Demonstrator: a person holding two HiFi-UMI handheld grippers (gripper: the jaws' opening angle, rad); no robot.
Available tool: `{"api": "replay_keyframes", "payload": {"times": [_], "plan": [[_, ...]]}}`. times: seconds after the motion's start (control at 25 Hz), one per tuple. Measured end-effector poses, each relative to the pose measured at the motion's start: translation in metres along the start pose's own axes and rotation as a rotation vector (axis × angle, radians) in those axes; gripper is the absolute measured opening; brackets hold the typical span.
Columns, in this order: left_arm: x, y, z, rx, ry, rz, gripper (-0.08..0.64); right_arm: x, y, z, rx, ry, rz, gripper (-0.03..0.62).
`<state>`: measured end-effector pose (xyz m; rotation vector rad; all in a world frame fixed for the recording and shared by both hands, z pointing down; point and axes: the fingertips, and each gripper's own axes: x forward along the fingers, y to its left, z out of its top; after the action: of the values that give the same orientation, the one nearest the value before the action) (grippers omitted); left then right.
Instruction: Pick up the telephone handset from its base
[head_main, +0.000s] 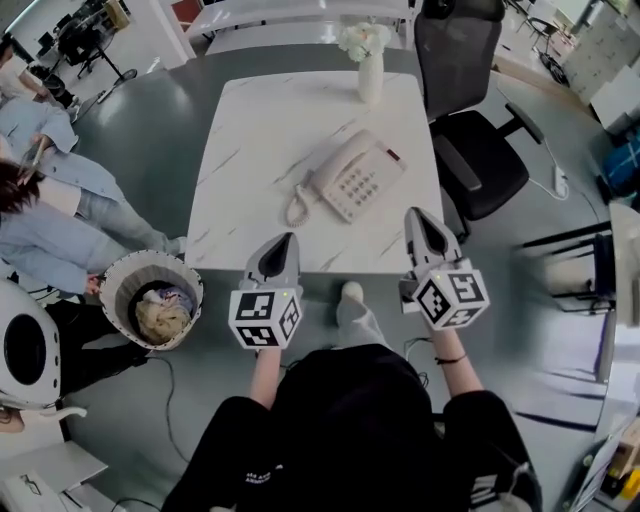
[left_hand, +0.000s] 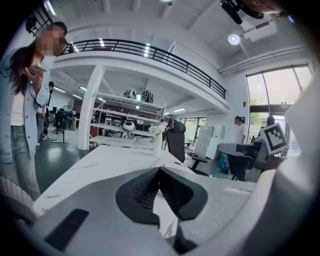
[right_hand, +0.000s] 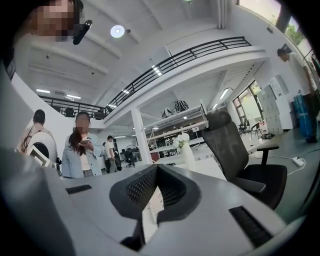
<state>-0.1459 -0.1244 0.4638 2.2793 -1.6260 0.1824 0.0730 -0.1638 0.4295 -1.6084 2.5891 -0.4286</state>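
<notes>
A beige telephone (head_main: 362, 185) lies on the white marble table (head_main: 250, 140), with its handset (head_main: 338, 160) resting on the base and a coiled cord (head_main: 297, 205) trailing off its near left corner. My left gripper (head_main: 290, 238) hovers at the table's near edge, below and left of the phone, jaws together and empty. At the near right corner my right gripper (head_main: 414, 212) sits just right of the phone, also shut and empty. In the gripper views the left gripper (left_hand: 160, 170) and right gripper (right_hand: 157, 167) point across the tabletop; the phone is hidden behind their jaws.
A white vase of flowers (head_main: 370, 70) stands at the table's far edge. A black office chair (head_main: 470, 120) is at the right side. A wastebasket (head_main: 152, 298) sits by the near left corner. A person (head_main: 50, 200) is at the left.
</notes>
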Motion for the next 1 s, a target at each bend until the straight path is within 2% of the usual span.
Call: {"api": "replay_keyframes", "payload": {"times": [0.24, 0.52, 0.68, 1.0], "plan": [[0.063, 0.001, -0.004, 0.011, 0.111, -0.041, 0.0, 0.049, -0.027, 0.004, 0.007, 0.033, 0.022, -0.009], [0.119, 0.004, -0.008, 0.019, 0.183, -0.057, 0.0, 0.1, -0.055, -0.005, 0.041, 0.081, 0.048, -0.009], [0.146, 0.008, -0.015, 0.01, 0.252, -0.064, 0.0, 0.118, -0.065, -0.01, 0.063, 0.102, 0.061, -0.009], [0.194, 0.005, -0.012, 0.113, 0.286, -0.109, 0.0, 0.139, -0.076, -0.02, 0.068, 0.133, 0.075, -0.009]]}}
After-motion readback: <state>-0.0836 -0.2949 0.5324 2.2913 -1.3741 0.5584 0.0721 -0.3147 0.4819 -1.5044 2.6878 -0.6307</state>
